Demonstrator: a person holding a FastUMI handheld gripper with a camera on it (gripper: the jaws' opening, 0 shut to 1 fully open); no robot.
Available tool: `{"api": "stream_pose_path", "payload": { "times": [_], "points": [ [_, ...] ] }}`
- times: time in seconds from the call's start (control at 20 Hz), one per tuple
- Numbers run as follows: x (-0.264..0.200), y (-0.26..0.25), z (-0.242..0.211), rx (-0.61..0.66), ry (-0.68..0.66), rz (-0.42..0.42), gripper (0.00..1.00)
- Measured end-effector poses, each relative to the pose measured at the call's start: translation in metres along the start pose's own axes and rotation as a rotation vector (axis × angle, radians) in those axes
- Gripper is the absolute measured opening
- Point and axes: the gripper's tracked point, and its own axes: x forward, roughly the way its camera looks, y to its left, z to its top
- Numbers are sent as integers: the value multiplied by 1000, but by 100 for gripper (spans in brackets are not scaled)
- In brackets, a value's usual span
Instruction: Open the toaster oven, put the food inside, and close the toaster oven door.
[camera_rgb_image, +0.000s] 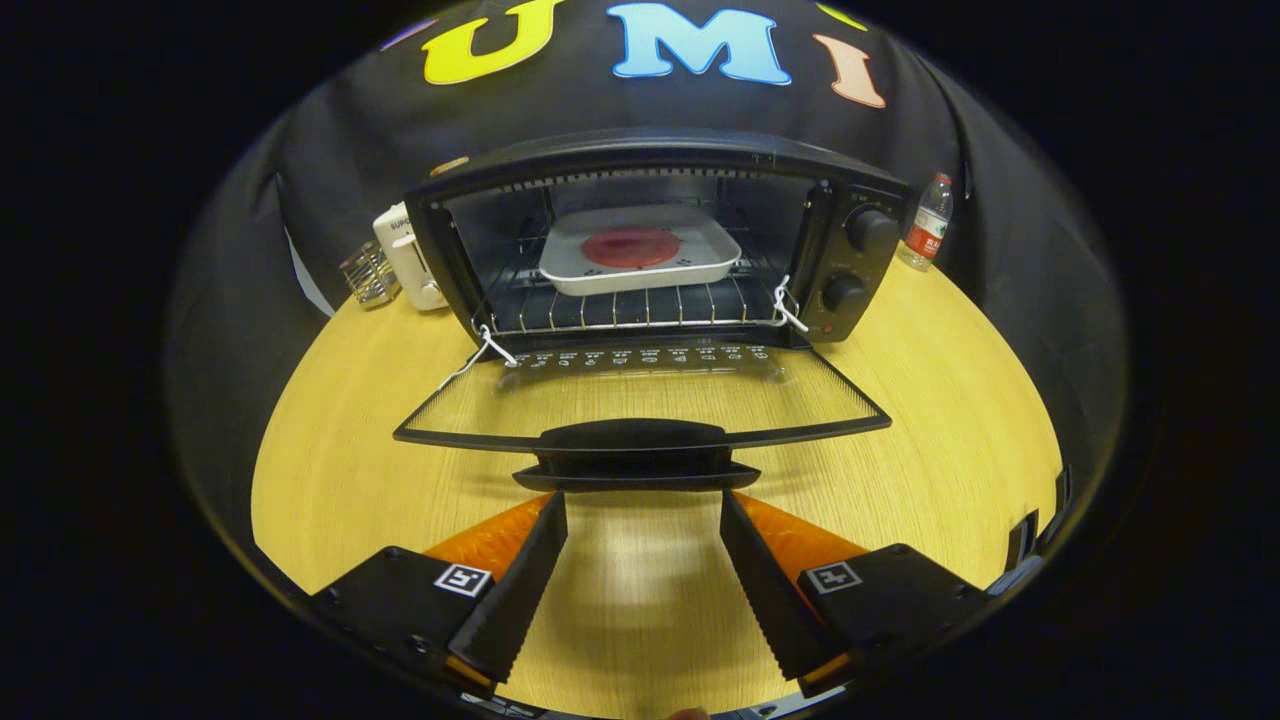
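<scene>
A black toaster oven (655, 160) stands at the back of the wooden table with its glass door (640, 400) folded down flat toward me. Inside, on the wire rack (630, 305), rests a white tray (640, 250) holding a round reddish piece of food (631, 246). The door's black handle (632, 452) lies just ahead of my fingertips. My gripper (642, 500) is open, its fingers spread about as wide as the handle, with nothing between them.
A white appliance (408, 255) and a small wire holder (370, 273) stand left of the oven. A plastic bottle (928, 222) stands to its right. Two knobs (868, 228) sit on the oven's right panel. The wooden table (330, 440) spreads around the door.
</scene>
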Motion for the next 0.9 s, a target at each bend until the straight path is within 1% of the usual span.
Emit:
{"api": "stream_pose_path", "payload": {
  "times": [0.2, 0.45, 0.6, 0.65, 0.9],
  "points": [
    [-13, 1, 14, 7, -63, -3, 98],
    [-21, 3, 26, 36, -96, 9, 98],
    [-34, 2, 40, 21, -135, -4, 98],
    [-29, 3, 44, 14, -154, -9, 98],
    [-35, 1, 76, -51, -242, -48, 98]
  ]
}}
